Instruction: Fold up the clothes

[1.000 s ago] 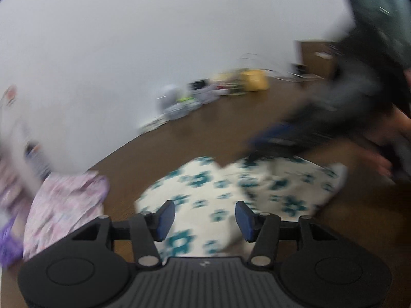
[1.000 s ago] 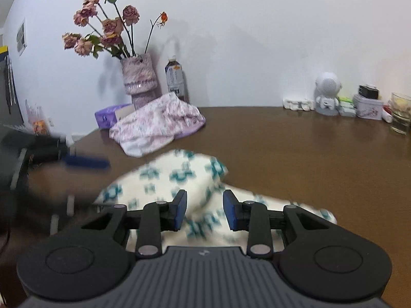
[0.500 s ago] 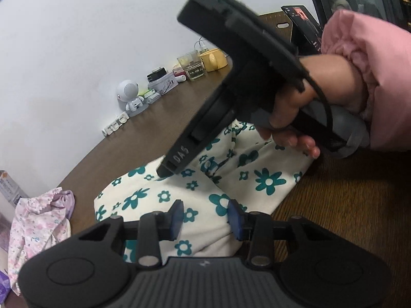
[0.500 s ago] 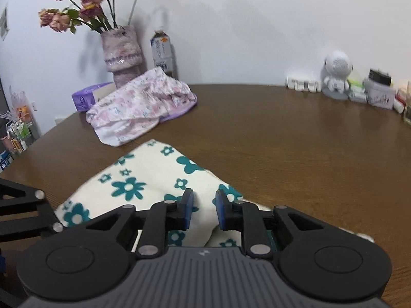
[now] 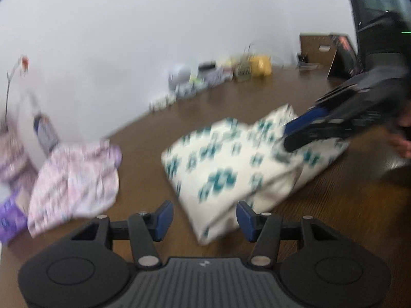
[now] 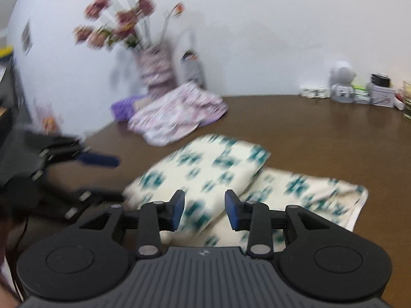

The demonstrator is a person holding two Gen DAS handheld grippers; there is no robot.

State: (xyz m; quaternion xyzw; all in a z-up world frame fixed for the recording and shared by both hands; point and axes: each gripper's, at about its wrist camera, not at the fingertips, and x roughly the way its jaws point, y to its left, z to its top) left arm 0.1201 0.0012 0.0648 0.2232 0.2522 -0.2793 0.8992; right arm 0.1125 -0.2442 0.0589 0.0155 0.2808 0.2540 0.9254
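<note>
A cream cloth with teal flowers lies folded on the brown table, one layer over another. My left gripper hovers at the cloth's near corner. Its jaws are opening, and the corner lies between them without the pads touching it. My right gripper is low over the cloth's near edge, its jaws also opening and clear of the fabric. In the left wrist view the right gripper reaches over the cloth's far right side. In the right wrist view the left gripper is blurred at the left.
A crumpled pink floral garment lies by a vase of dried roses, a purple box and a carton. Along the back wall stand a white robot figure, small boxes and a glass.
Both grippers have drawn back from the cloth and their jaws have widened since half a second ago. The right gripper, then close before the left camera, is now out at the right.
</note>
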